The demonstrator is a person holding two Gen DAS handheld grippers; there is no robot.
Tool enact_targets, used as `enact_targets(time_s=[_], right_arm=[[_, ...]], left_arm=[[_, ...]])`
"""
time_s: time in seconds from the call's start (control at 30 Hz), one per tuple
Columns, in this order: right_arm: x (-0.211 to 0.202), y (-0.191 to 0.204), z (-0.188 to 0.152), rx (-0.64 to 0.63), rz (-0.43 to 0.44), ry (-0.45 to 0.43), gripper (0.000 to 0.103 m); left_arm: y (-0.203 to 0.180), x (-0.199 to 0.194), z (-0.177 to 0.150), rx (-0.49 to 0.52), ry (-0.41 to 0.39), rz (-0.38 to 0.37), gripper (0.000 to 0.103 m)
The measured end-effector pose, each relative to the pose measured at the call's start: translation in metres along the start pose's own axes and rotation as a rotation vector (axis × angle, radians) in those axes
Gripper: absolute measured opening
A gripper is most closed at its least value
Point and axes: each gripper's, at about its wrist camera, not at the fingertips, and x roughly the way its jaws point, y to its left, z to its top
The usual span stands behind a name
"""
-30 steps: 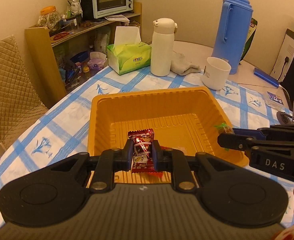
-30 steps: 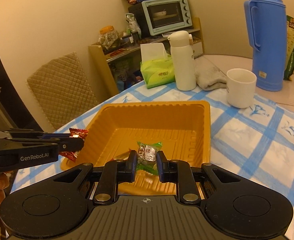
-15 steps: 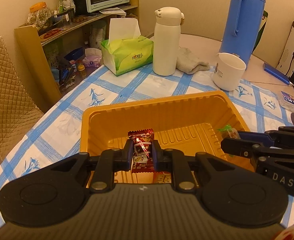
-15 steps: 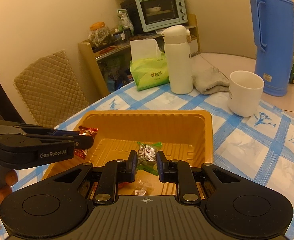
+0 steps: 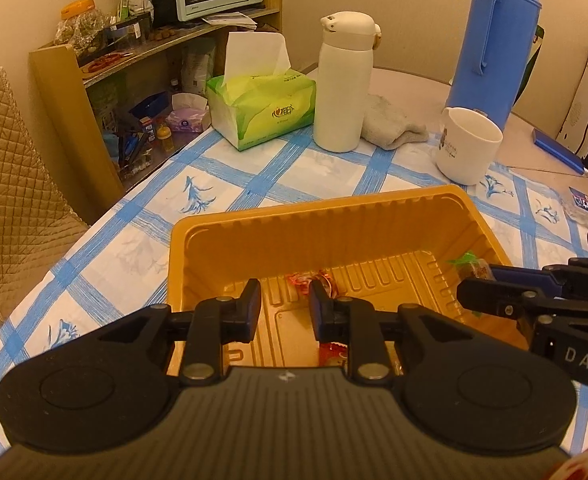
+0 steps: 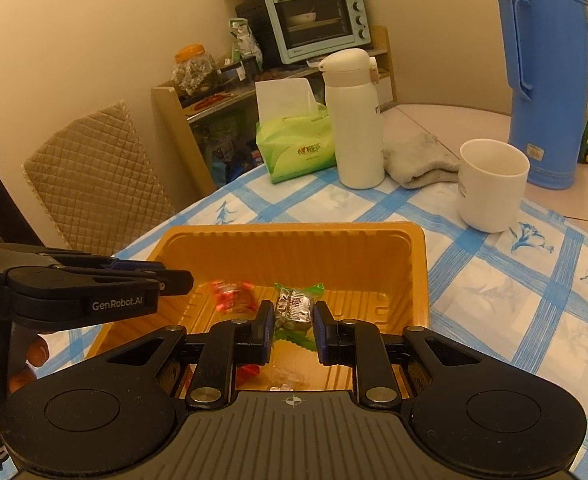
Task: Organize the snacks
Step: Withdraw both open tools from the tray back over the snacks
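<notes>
An orange plastic tray (image 5: 322,216) (image 6: 418,264) sits on the blue-checked tablecloth. My left gripper (image 5: 285,306) is open over the tray's near side, empty. A red-wrapped snack (image 5: 308,280) (image 6: 233,296) lies blurred in the tray just beyond the left gripper. My right gripper (image 6: 293,320) hangs over the tray with its jaws slightly parted and a green-and-silver snack (image 6: 294,304) between them; the snack looks loose. In the left wrist view the right gripper (image 5: 468,286) reaches in from the right with the green snack (image 5: 470,264) at its tip. More wrapped snacks (image 6: 281,378) lie on the tray floor.
Behind the tray stand a white mug (image 5: 468,144), a white flask (image 5: 344,80), a green tissue box (image 5: 261,108), a grey cloth (image 5: 394,126) and a blue thermos (image 5: 498,36). A quilted chair (image 6: 89,184) and a shelf with a toaster oven (image 6: 318,20) are at left.
My left gripper opened and let go of the red snack, which dropped into the tray. My right gripper's jaws parted around the green snack. Both grippers moved forward over the tray.
</notes>
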Motion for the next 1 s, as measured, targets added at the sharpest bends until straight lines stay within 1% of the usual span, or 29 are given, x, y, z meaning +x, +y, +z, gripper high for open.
enact_targets(time_s=[0.17,0.33,0.47,0.6,0.77,0.8,0.83,0.87,0.9,0.93,1.0], right_arm=[[0.001,0.000,0.001,0.002,-0.005,0.000,0.021],[0.005,0.002,0.006,0.002,-0.013,-0.005,0.021],[0.004,0.006,0.014,0.009,-0.017,-0.046,0.021],[0.003,0.006,0.024,0.044,0.008,-0.051,0.021],[-0.010,0.005,0.023,0.052,0.028,-0.048,0.024],[-0.014,0.004,0.020,0.054,0.034,-0.045,0.029],[-0.019,0.003,0.017,0.057,0.039,-0.047,0.040],[-0.025,0.002,0.013,0.060,0.046,-0.052,0.046],[-0.031,0.001,0.009,0.063,0.051,-0.061,0.055],[-0.038,0.000,0.005,0.064,0.055,-0.068,0.058],[-0.051,-0.001,-0.005,0.062,0.066,-0.062,0.058]], left_arm=[[0.008,-0.007,-0.004,-0.021,0.004,-0.002,0.026],[0.016,-0.016,-0.008,-0.048,0.001,0.001,0.026],[0.017,-0.025,-0.010,-0.053,-0.008,0.008,0.027],[0.018,-0.036,-0.012,-0.057,-0.020,0.016,0.030],[0.017,-0.054,-0.019,-0.064,-0.033,0.021,0.036],[0.017,-0.058,-0.021,-0.068,-0.035,0.022,0.036],[0.016,-0.062,-0.024,-0.072,-0.035,0.021,0.037],[0.015,-0.067,-0.026,-0.074,-0.035,0.020,0.037],[0.014,-0.071,-0.030,-0.077,-0.034,0.018,0.037],[0.013,-0.075,-0.033,-0.079,-0.033,0.017,0.038],[0.009,-0.085,-0.041,-0.080,-0.033,0.012,0.038]])
